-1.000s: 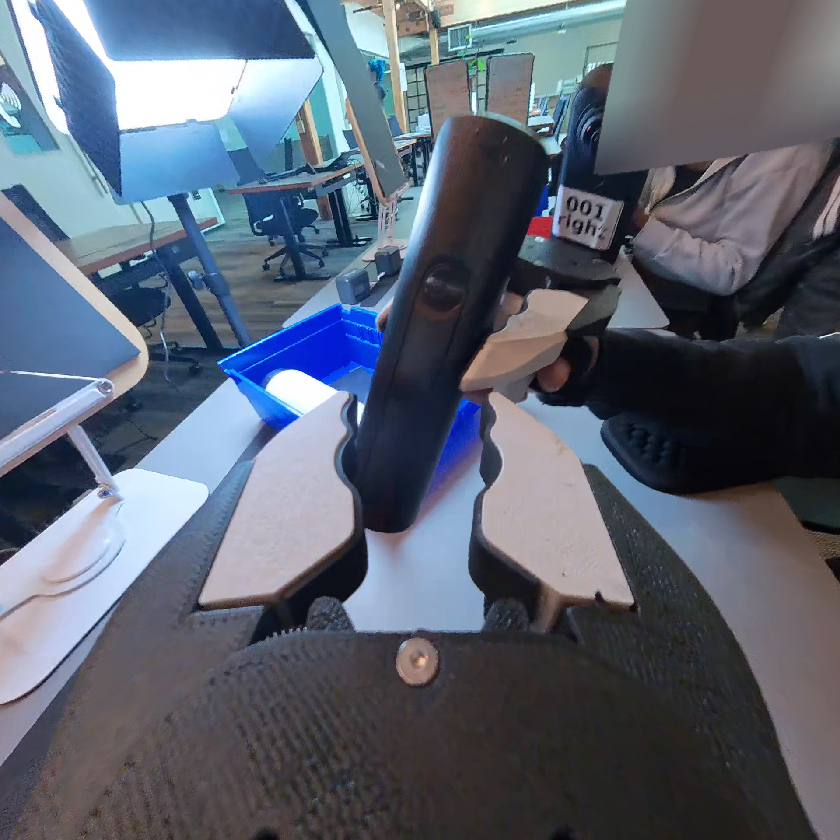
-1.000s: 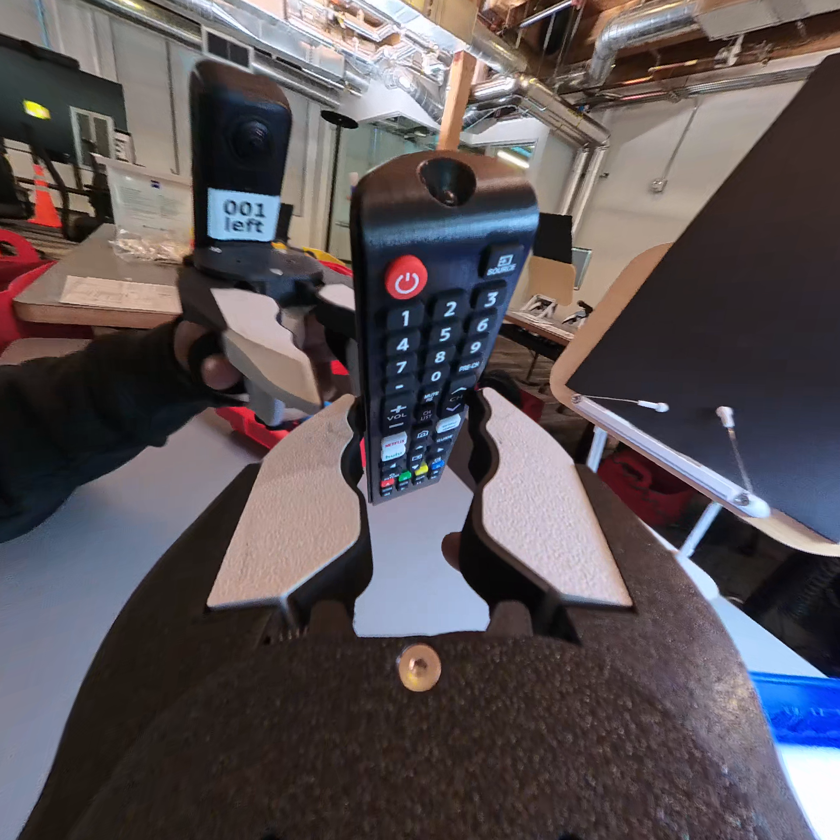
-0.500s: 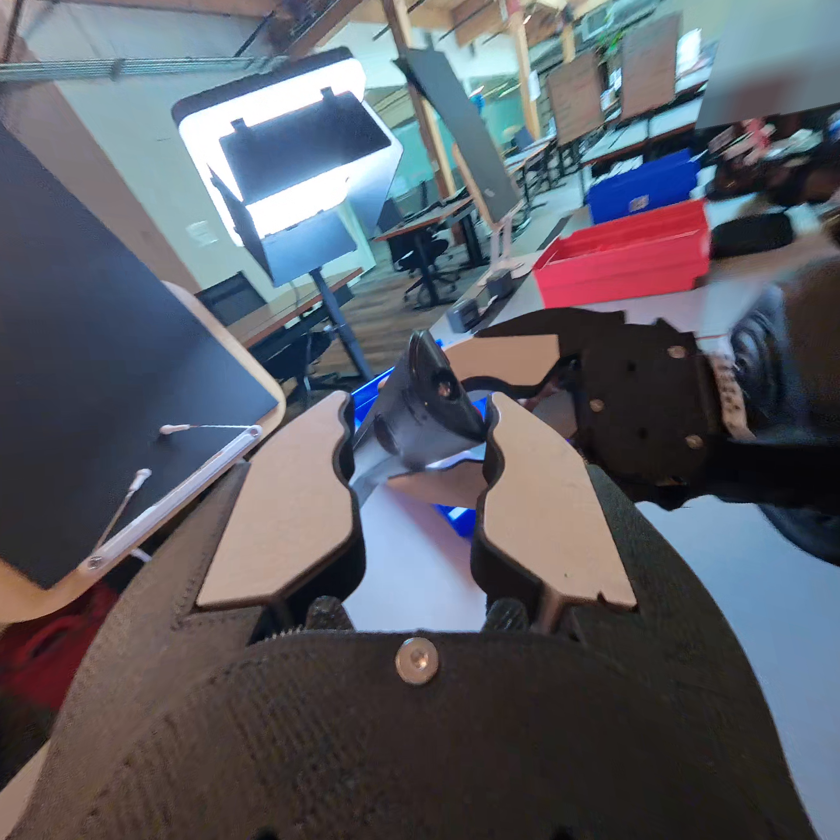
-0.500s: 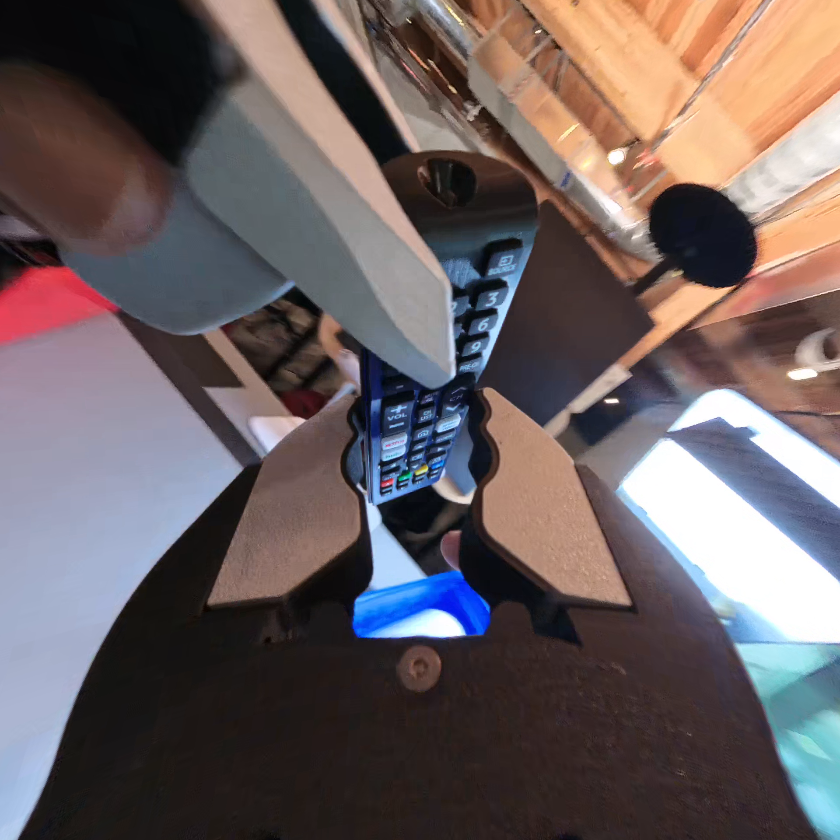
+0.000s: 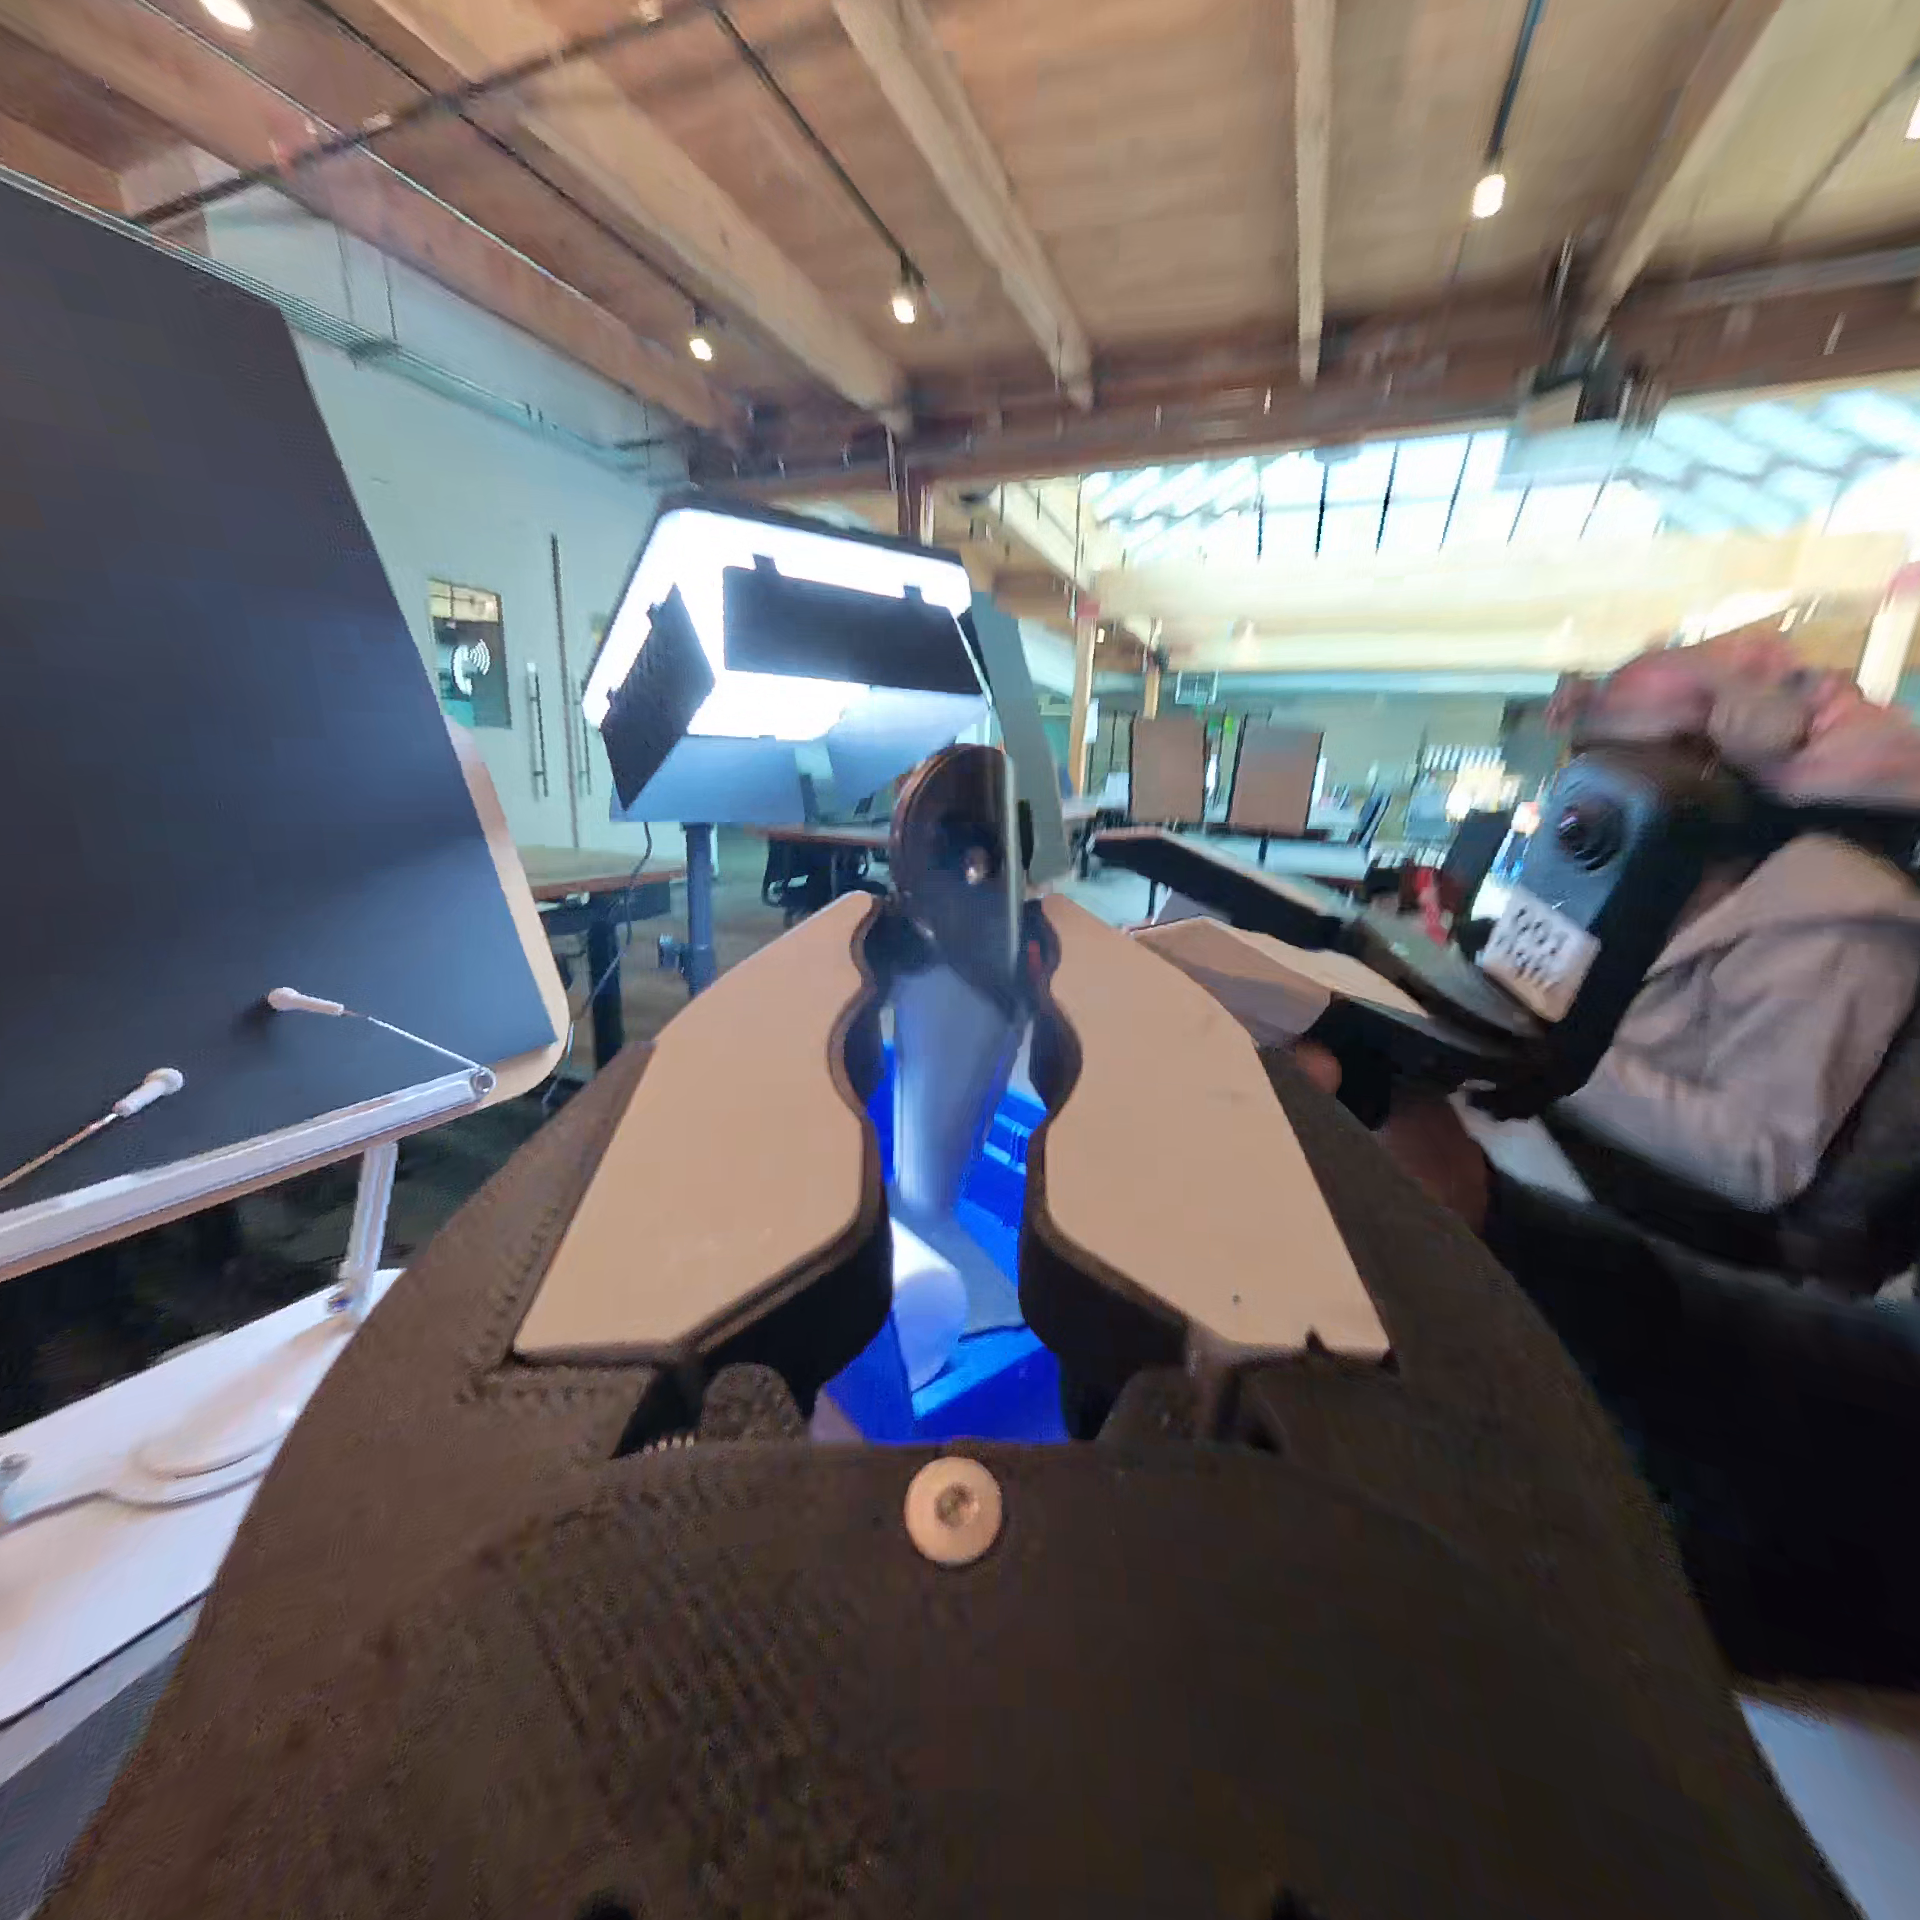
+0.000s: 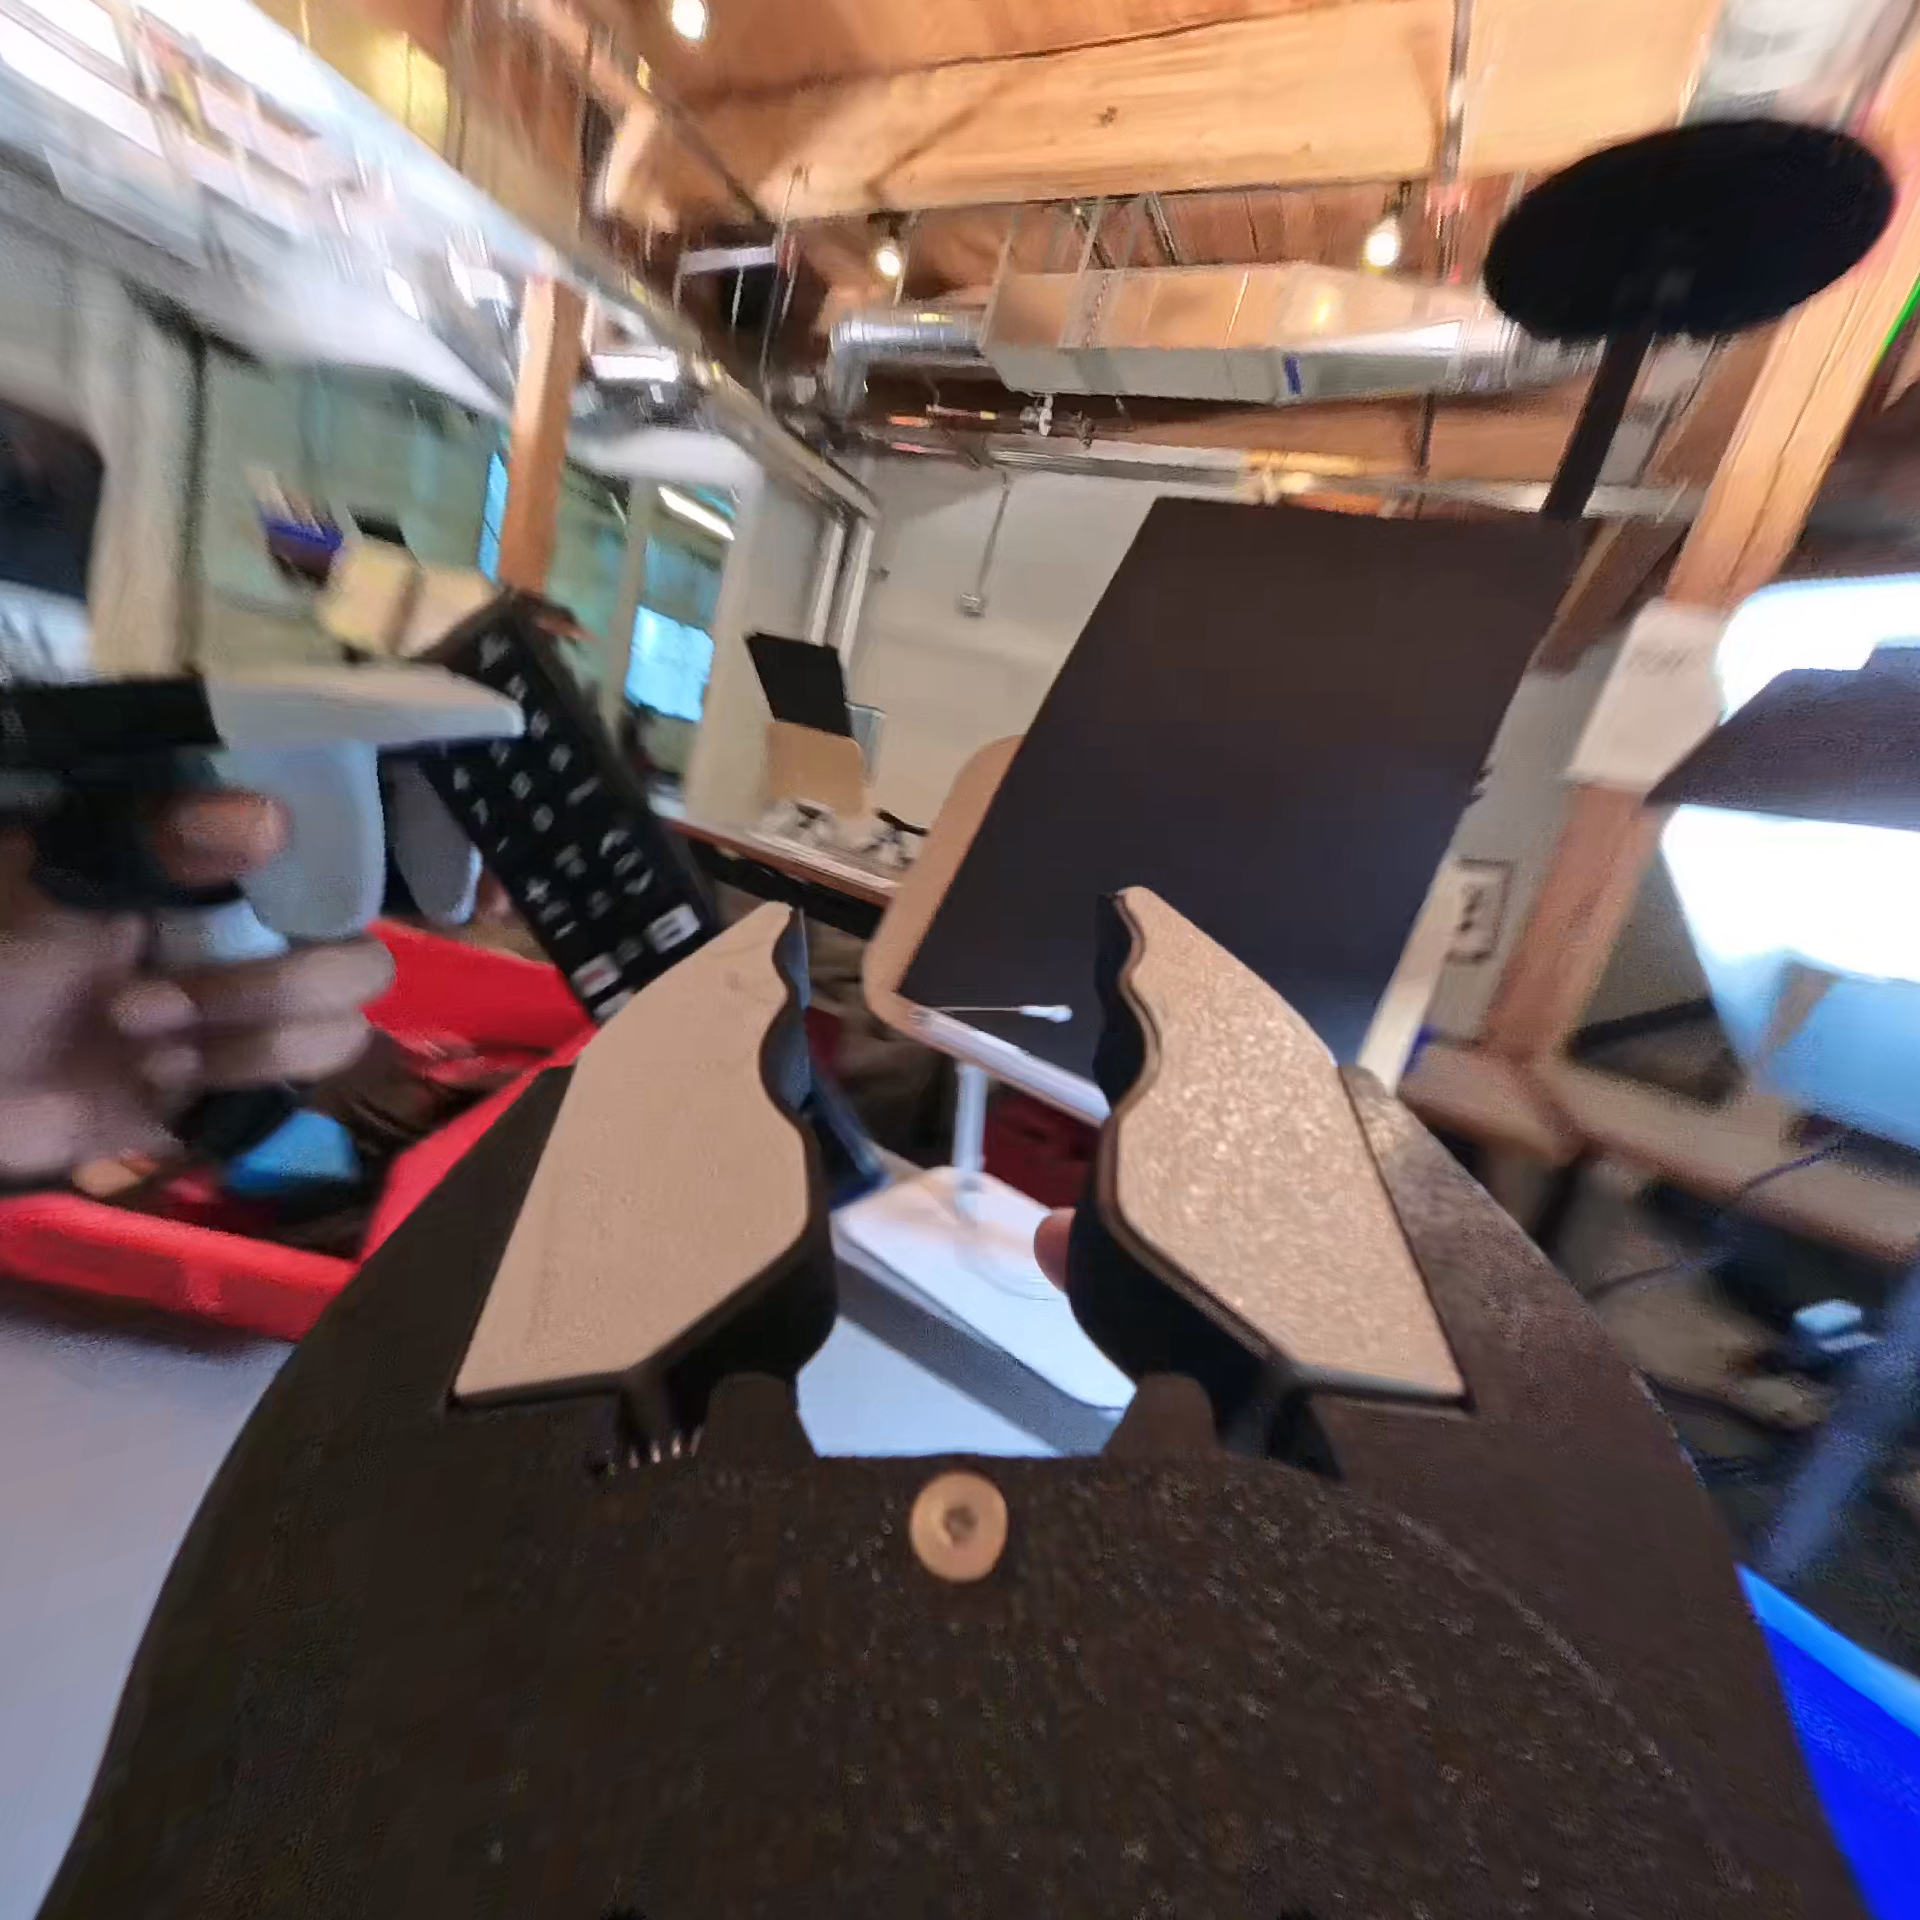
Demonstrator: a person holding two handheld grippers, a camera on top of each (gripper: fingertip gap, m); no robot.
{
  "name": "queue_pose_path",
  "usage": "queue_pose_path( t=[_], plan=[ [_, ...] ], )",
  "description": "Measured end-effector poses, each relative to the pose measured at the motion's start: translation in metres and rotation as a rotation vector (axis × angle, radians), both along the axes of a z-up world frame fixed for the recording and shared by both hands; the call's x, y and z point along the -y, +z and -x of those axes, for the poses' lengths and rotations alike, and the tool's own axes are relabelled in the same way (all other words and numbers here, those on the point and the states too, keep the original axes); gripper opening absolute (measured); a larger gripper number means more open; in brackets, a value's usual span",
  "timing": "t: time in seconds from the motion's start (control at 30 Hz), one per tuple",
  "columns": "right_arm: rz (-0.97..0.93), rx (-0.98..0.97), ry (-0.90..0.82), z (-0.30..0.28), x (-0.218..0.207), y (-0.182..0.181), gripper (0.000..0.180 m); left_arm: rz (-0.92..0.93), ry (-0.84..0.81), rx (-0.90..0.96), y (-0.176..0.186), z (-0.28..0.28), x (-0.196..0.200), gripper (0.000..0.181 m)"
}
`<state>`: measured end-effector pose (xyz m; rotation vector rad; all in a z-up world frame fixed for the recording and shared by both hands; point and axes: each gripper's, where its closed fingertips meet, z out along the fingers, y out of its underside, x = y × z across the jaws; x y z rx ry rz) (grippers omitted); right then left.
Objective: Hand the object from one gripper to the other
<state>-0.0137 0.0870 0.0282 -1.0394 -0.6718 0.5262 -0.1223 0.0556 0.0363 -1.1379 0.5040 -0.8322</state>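
While our left gripper [image 5: 951,940] pinches the black remote [image 5: 961,862] edge-on between its fingertips, our right gripper [image 6: 951,940] stands spread wide, holding nothing. From the right wrist view the remote tilts off to the left, well apart from our right gripper — buttons facing us. Motion blur smears that side, so we cannot make out the grip there — a blue bin [image 5: 940,1382] peeks below.

The remote [image 5: 961,883] shows only its end; the left claw [image 6: 343,769] is blurred.
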Motion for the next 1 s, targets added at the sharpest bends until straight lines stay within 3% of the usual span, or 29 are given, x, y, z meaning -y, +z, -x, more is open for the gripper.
queue_pose_path(
  t=[0.07,0.13,0.27,0.33,0.37,0.4,0.47,0.53,0.63,0.77,0.9,1.0],
  plan=[
    [0.165,-0.123,0.132,-0.004,-0.011,-0.005,0.054,-0.004,-0.042,0.091,0.007,0.009,0.003,0.024],
    [0.276,-0.095,0.334,0.014,-0.013,-0.027,0.061,0.009,-0.122,0.158,0.012,0.010,0.008,0.023],
    [0.482,-0.025,0.846,0.051,0.028,-0.069,0.072,-0.005,-0.255,0.261,0.021,0.004,0.022,0.024],
    [0.471,-0.056,0.975,0.057,0.049,-0.064,0.060,-0.014,-0.296,0.298,0.023,0.000,0.026,0.024],
    [0.451,-0.035,0.994,0.059,0.058,-0.062,0.044,-0.018,-0.310,0.321,0.023,0.000,0.027,0.023],
    [0.414,0.000,0.963,0.060,0.061,-0.062,0.026,-0.012,-0.331,0.348,0.023,0.001,0.026,0.023],
    [0.334,0.043,0.889,0.054,0.060,-0.053,0.025,0.033,-0.417,0.381,0.021,0.005,0.023,0.023],
    [0.312,0.119,0.826,0.042,0.055,-0.045,0.024,0.086,-0.466,0.295,0.010,0.008,0.017,0.025],
    [0.258,0.301,0.702,0.023,0.050,-0.045,0.023,0.122,-0.372,0.025,-0.014,0.015,0.006,0.034],
    [0.191,0.481,0.573,0.007,0.047,-0.047,0.023,0.039,-0.151,-0.381,-0.035,0.013,0.008,0.039],
    [0.171,0.618,0.524,0.013,0.050,-0.066,0.021,-0.026,-0.163,-0.647,-0.059,-0.031,0.026,0.041],
    [0.176,0.699,0.547,0.028,0.058,-0.085,0.020,-0.033,-0.204,-0.844,-0.100,-0.071,0.032,0.046]
  ],
)
